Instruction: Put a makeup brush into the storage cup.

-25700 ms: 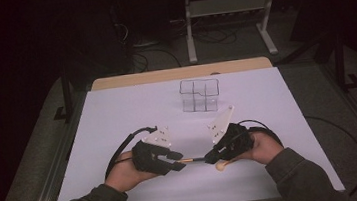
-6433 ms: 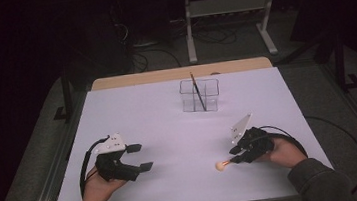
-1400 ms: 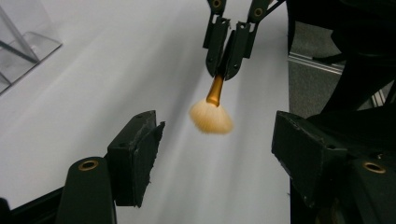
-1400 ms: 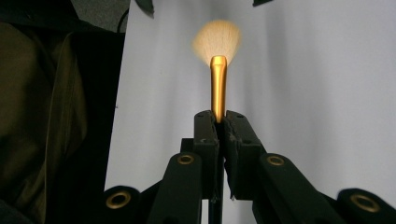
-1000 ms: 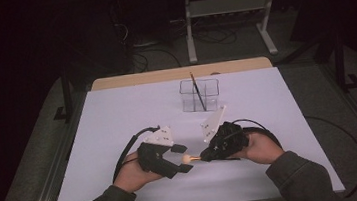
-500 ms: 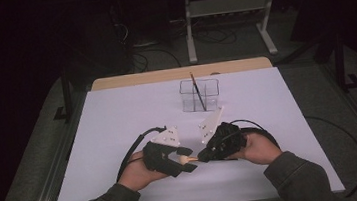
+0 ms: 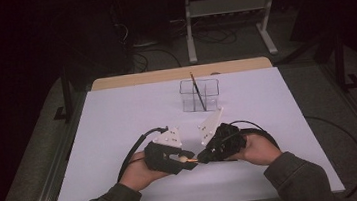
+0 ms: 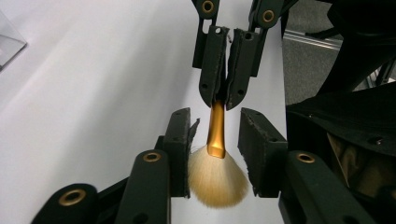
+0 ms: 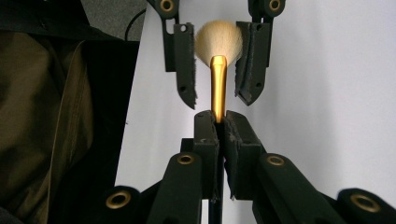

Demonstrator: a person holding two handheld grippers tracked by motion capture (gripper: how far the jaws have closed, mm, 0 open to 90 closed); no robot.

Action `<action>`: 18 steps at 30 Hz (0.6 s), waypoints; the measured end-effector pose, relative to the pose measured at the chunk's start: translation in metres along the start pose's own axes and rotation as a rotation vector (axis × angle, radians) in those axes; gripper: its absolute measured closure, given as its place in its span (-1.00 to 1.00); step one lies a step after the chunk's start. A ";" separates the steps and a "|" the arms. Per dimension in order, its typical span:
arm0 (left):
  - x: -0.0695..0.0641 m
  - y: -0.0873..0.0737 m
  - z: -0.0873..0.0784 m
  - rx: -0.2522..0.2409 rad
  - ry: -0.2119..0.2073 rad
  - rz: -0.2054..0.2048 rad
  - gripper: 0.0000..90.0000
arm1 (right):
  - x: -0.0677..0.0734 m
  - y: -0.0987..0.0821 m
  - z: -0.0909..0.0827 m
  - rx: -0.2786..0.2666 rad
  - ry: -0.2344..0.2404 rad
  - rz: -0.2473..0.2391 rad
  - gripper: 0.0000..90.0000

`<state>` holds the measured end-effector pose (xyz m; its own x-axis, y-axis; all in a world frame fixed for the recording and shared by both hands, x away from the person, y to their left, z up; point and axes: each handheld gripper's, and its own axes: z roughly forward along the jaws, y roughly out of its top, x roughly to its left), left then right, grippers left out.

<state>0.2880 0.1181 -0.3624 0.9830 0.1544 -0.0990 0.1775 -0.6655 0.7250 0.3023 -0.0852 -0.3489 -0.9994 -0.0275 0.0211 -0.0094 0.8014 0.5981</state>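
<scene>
High view: both grippers are meeting at table (image 7: 118, 117) centre, toward the 6 o'clock edge.

Item 1, makeup brush (image 8: 215, 158): gold ferrule and pale fan of bristles. Handle is sitting hidden inside the right gripper's jaws in the right gripper view; in the high view the brush (image 7: 188, 156) is showing as a small pale spot between the grippers, shape hard to make out.

Item 2, right gripper (image 9: 218, 128): jaws are pressing together on the gold ferrule, holding it. Seen again at 12 o'clock in the left gripper view (image 8: 227, 88).

Item 3, left gripper (image 8: 215, 154): jaws have just been closing, with the bristle head between them. One pad is touching the bristles; the other is standing just off. Not pinching yet.

Item 4, clear organiser (image 7: 200, 95): standing at 12 o'clock from the grippers, well apart. Dark thin stick (image 7: 197, 91) is leaning inside; which compartment, can't tell. Cut off at the 10 o'clock corner of the left gripper view.

Item 5, sleeve (image 9: 42, 130): is blocking the 9 o'clock side of the right gripper view.

Item 6, metal rack (image 7: 227, 10): beyond the far table edge, dim, partly cut off at top.
</scene>
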 end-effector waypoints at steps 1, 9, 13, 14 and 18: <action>0.000 0.000 0.000 0.001 0.000 -0.002 0.46 | 0.000 0.000 0.000 -0.002 0.000 -0.002 0.85; 0.000 -0.001 -0.002 0.003 0.005 0.007 0.63 | 0.000 0.001 0.001 -0.003 -0.001 -0.009 0.85; 0.000 -0.001 -0.002 0.004 0.001 -0.001 0.65 | 0.001 0.001 0.000 -0.005 -0.003 -0.011 0.85; 0.001 -0.001 -0.002 -0.002 -0.001 -0.003 0.65 | 0.001 0.001 0.000 -0.008 -0.003 -0.014 0.85; 0.002 -0.001 -0.002 0.007 -0.008 0.000 0.70 | 0.001 0.001 -0.001 -0.009 -0.003 -0.015 0.85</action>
<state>0.2896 0.1206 -0.3615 0.9834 0.1484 -0.1046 0.1779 -0.6707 0.7201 0.3015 -0.0846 -0.3478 -0.9992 -0.0381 0.0097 -0.0244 0.7955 0.6054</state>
